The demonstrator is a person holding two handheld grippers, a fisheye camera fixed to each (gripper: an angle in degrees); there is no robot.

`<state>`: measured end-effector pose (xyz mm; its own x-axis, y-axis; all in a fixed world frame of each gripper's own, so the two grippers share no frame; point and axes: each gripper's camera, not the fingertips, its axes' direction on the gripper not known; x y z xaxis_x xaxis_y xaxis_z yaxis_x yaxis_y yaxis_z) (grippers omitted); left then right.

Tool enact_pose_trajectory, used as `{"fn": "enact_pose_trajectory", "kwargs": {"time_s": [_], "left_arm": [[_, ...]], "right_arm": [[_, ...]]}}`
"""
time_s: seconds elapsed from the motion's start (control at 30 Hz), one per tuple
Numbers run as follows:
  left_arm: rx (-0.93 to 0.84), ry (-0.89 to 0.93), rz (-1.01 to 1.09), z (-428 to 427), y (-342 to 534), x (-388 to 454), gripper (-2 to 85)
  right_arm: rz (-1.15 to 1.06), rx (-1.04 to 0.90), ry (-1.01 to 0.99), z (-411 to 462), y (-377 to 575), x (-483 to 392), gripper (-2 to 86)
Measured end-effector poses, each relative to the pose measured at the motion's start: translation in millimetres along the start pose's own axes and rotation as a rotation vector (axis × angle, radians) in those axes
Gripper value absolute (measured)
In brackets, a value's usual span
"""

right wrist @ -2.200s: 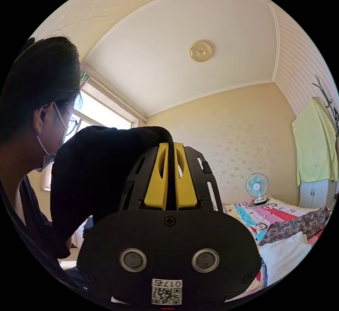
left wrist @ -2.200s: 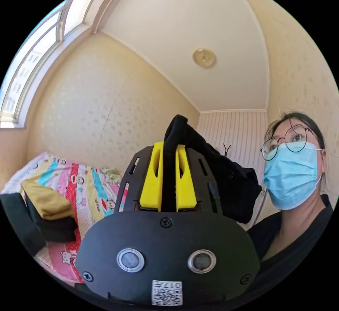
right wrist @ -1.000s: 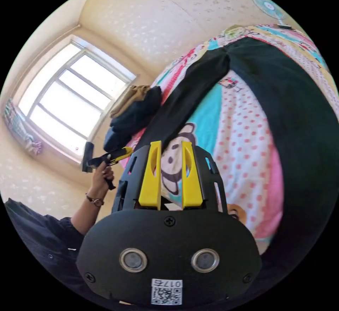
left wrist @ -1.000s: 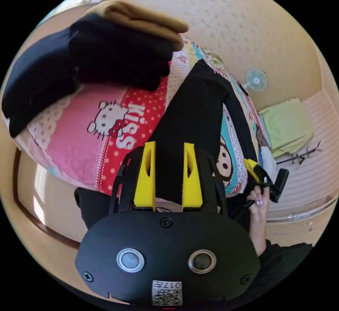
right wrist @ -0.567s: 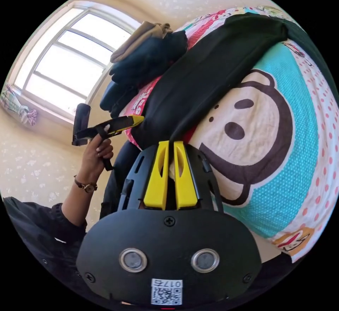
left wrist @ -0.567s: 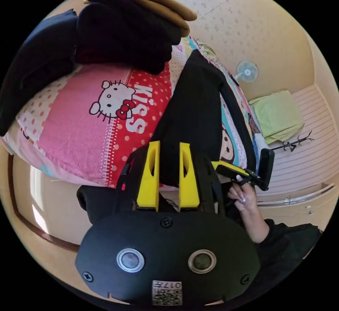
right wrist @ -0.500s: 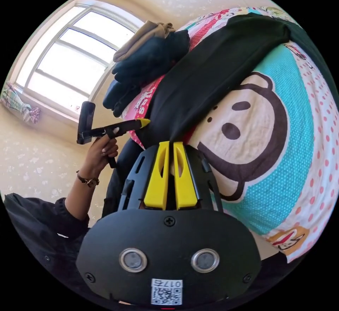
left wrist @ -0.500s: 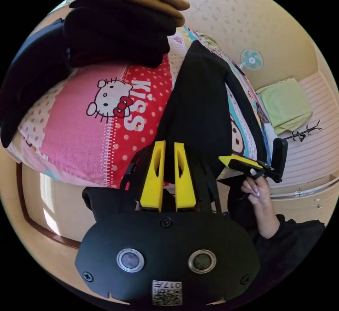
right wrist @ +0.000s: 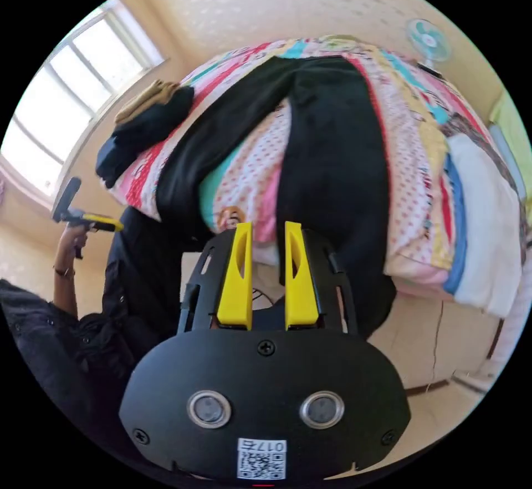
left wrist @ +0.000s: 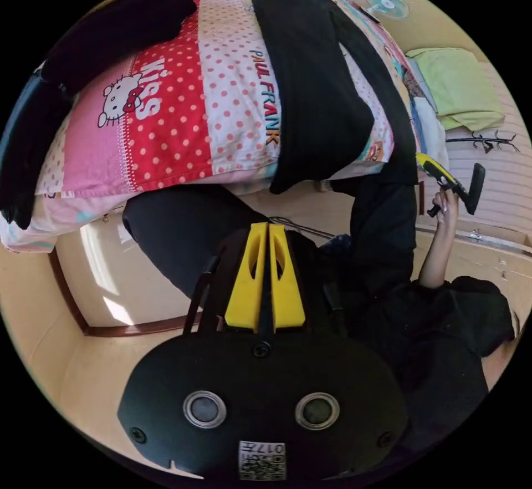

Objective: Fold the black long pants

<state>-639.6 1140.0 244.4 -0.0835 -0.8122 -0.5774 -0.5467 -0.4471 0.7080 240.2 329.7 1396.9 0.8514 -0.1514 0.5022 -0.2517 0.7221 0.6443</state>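
- One pair of black pants (right wrist: pixel 327 139) lies spread on the bed (right wrist: pixel 410 139). Two legs run side by side toward the bed's near edge and both leg ends hang over that edge; the waist is at the far end, near the wall.
- In the left gripper view the same pants (left wrist: pixel 310 79) show as two dark strips over the patterned sheet (left wrist: pixel 221 90).
- Left gripper (left wrist: pixel 265 267) — its two yellow jaws are pressed together, nothing visible between them. It is off the bed, below the bed's edge, apart from the pants.
- Left gripper also shows small in the right gripper view (right wrist: pixel 88 220), held in a hand (right wrist: pixel 72 237) out to the side, clear of the pants.
- Right gripper (right wrist: pixel 266 273) — its two yellow jaws stand apart with a gap and hold nothing. It sits just below the hanging leg ends, not touching cloth.
- Right gripper also shows in the left gripper view (left wrist: pixel 443 178), held up in the person's hand (left wrist: pixel 445 203) beside the bed edge.
- One stack of folded clothes (right wrist: pixel 141 123) at the bed corner near the window (right wrist: pixel 61 101): dark pieces with one tan piece on top; exact count unclear.
- One small fan (right wrist: pixel 425 40) stands at the far end of the bed.
- One pile of white and blue cloth (right wrist: pixel 482 223) on the bed's other side.
- One green cloth (left wrist: pixel 463 87) hangs on the wall side.
- Person's dark sleeve (right wrist: pixel 39 334) at the view's edge.
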Motion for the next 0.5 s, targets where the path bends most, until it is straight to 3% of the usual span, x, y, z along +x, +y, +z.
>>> {"fn": "enact_pose_trajectory", "kwargs": {"time_s": [0.07, 0.17, 0.27, 0.4, 0.5], "left_arm": [[0.055, 0.180, 0.090, -7, -12, 14, -0.9], [0.049, 0.203, 0.181, -4, -40, 43, -1.0], [-0.022, 0.148, 0.265, 7, -71, 82, -0.9], [-0.043, 0.174, 0.403, 18, -89, 136, -0.7], [-0.084, 0.235, 0.504, 25, -95, 170, 0.0]], "right_arm": [[0.217, 0.078, 0.137, -23, 23, 50, 12.6], [0.379, 0.000, 0.181, -10, 45, 94, 14.2], [0.366, -0.126, 0.202, 20, 63, 96, 13.7], [0.187, -0.056, 0.256, 13, 83, 57, 6.9], [0.226, 0.058, 0.162, -6, 101, 57, 4.4]]}}
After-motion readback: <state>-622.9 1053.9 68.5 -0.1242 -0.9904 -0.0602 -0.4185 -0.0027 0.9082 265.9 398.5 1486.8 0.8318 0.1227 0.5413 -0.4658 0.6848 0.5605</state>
